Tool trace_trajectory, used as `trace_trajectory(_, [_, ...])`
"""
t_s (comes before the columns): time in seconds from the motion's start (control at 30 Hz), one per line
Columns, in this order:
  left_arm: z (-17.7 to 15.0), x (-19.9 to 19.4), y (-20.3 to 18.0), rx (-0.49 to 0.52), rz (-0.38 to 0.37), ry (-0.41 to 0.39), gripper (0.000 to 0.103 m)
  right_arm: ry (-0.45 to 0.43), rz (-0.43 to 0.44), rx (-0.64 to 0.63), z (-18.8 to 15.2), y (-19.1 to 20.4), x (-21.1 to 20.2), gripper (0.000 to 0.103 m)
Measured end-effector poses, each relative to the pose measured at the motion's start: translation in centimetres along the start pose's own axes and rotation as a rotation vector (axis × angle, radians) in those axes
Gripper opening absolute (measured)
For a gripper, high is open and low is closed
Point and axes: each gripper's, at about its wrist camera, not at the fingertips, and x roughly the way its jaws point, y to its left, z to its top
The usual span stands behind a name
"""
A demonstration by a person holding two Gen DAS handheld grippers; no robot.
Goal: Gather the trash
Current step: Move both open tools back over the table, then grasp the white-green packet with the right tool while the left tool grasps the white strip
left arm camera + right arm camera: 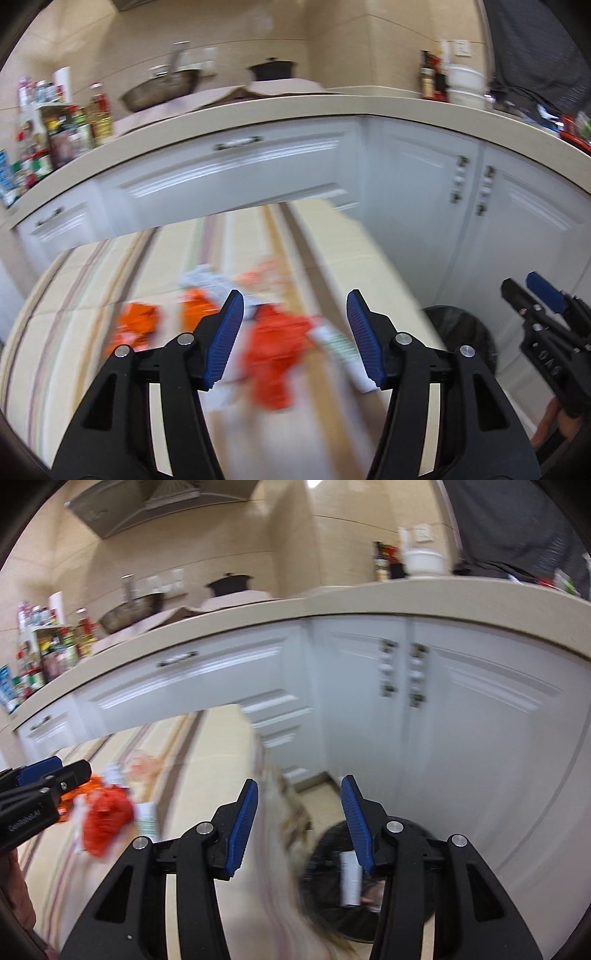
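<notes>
The left tool (295, 306) hangs wide apart and empty above blurred orange wrappers (275, 354) and white paper scraps (201, 278) on a striped cloth-covered bench (74, 295); the right tool (299, 794), also wide and empty, hangs over a black bin (406, 904) on the floor beside white cabinets (480, 738); a white wrapper (351, 878) lies inside the bin.

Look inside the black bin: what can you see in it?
In the bin, a white wrapper lies upright beside something brownish, too blurred to name. The right gripper hides part of the inside.
</notes>
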Motion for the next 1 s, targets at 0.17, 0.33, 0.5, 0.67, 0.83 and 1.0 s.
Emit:
trace_trajectory(0.17, [-1.4,-1.0,6.0,-0.048,0.111,0.01,0.057,0.011,0.096,-0.061,-0.2,5.6,0.1,0.047])
trace_trajectory(0.33, [-3.0,-1.4,11.2,-0.108,0.182,0.043,0.057,0.072,0.152,-0.128,-1.6,10.0,1.4,0.047])
trace_trajectory(0.5, [-4.6,-1.5,14.7,-0.153,0.211,0.07,0.057,0.14,0.142,-0.168,-2.9,12.0,2.6,0.047])
trace_trajectory(0.67, [-5.6,-1.1,15.8,-0.183,0.194,0.103,0.057,0.203,0.106,-0.171,-3.4,12.1,3.8,0.047])
trace_trajectory(0.83, [-6.3,-0.2,15.3,-0.188,0.16,0.128,0.057,0.274,0.093,-0.181,-4.1,12.2,5.1,0.047])
trace_trajectory(1.0, [-6.5,0.9,14.3,-0.193,0.124,0.161,0.058,0.316,0.112,-0.176,-4.3,12.1,5.7,0.021])
